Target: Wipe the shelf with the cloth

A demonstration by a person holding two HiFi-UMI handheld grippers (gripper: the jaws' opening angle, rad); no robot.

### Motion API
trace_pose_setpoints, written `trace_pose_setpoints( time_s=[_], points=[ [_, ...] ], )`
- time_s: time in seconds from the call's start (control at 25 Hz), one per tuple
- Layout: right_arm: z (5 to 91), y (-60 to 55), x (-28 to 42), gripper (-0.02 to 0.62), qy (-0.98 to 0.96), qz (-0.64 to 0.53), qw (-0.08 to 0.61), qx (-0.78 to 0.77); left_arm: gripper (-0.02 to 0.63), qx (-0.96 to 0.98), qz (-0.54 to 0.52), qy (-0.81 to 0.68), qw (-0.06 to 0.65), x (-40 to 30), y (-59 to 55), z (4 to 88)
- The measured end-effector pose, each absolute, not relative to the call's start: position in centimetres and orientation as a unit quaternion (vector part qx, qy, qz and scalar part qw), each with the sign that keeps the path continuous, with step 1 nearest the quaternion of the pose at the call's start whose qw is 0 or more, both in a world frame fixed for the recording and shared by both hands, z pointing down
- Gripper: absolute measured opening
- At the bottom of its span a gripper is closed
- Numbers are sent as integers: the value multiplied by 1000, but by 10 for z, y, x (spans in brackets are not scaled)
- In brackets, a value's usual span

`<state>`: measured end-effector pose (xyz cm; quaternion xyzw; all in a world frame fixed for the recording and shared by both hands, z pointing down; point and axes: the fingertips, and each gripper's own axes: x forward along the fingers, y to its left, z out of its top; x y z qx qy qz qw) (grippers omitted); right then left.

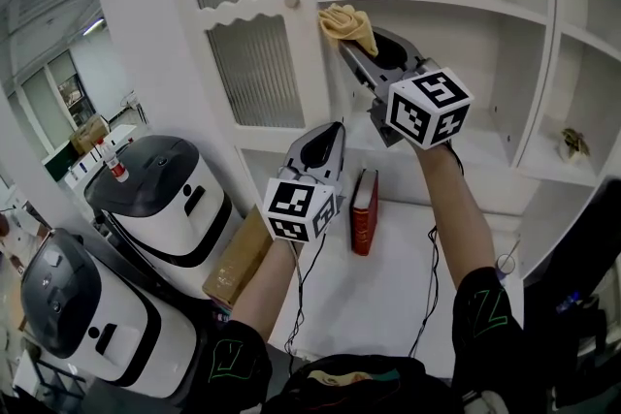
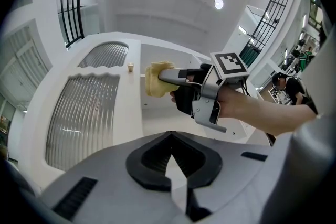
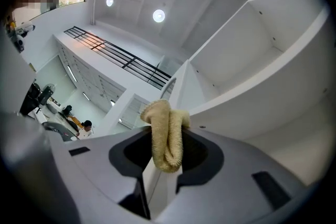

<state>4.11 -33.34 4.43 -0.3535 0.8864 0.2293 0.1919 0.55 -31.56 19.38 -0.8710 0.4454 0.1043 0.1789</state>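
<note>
Yellow cloth (image 1: 347, 24) pinched in right tongs (image 1: 357, 46), raised to left end of upper shelf (image 1: 446, 3), likely placed to start wiping stroke; left tongs (image 1: 333, 133) closed, empty, held lower, clear.

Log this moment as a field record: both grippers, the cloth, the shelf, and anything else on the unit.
Right gripper: raised, jaws shut on the folded yellow terry cloth
Cloth position: at the left end of the upper white shelf board, by its front edge; contact unclear
Left gripper: lower, jaws together, nothing between them
Below: red hardcover book on the white countertop
Right compartment: small brownish object, too small to identify
</note>
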Motion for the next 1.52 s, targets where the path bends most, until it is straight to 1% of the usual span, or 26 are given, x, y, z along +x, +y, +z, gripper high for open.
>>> trace_pose_setpoints(
  time_s=[0.36,0.68,1.0,1.2,1.52],
  points=[
    [74,-383,70,124,877,161,190,-411,-1,-870,101,450,176,5,-319,199],
    [101,-426,62,124,874,134,155,-440,-2,-869,99,455,169,-4,-323,209],
    [115,-471,56,124,871,98,147,-458,0,-864,97,463,170,-13,-331,213],
    [115,-464,43,124,877,112,130,-450,-2,-865,101,463,165,-19,-333,214],
    [110,-423,27,124,887,158,102,-423,-1,-874,112,446,155,-8,-323,216]
  ],
)
